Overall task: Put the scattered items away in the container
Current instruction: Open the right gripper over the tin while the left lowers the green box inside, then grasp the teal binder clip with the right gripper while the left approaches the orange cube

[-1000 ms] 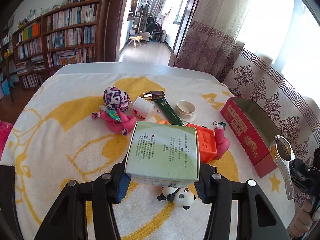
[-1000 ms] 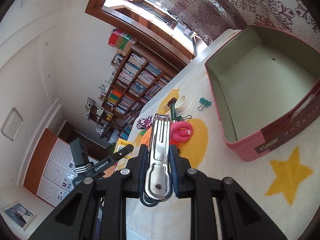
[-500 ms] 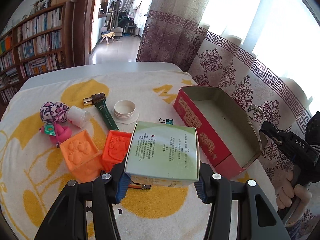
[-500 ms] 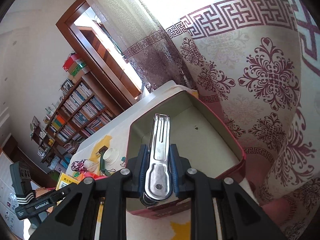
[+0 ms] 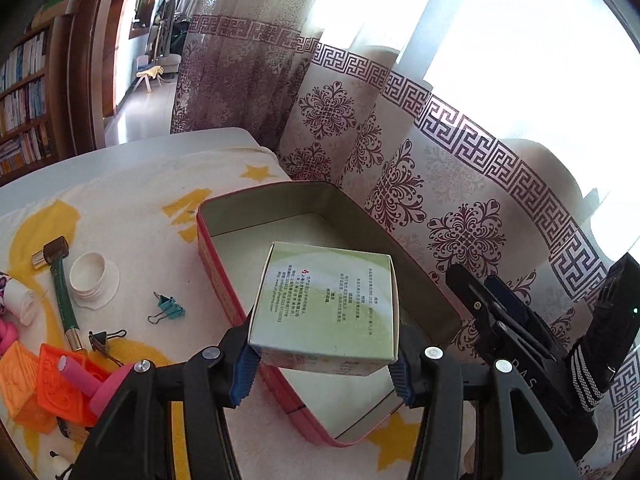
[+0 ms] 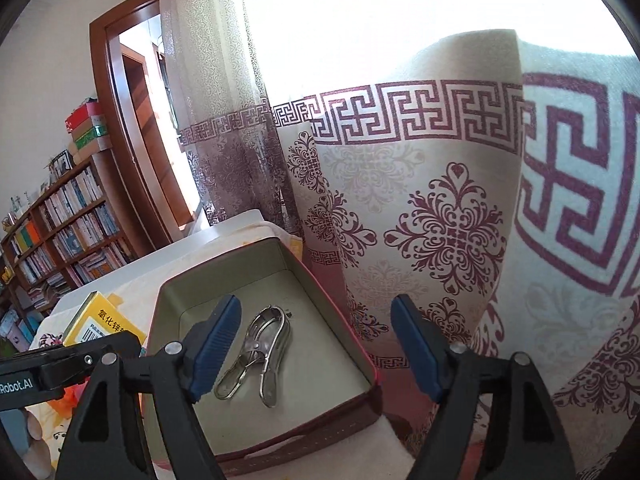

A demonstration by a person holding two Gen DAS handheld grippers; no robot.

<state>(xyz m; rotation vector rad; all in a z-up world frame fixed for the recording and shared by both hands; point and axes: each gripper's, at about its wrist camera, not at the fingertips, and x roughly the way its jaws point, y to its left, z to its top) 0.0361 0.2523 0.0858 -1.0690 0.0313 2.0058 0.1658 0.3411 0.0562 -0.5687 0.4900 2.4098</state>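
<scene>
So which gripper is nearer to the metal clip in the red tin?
Right. The right gripper hangs open just above the metal clip lying in the red tin. The left gripper holds the green box over the tin's other side.

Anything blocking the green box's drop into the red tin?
Mostly clear. The left gripper holds the green box over the red tin. Only the metal clip lies on the floor inside; the right gripper, jaws just opened, hovers at the tin's edge.
</scene>
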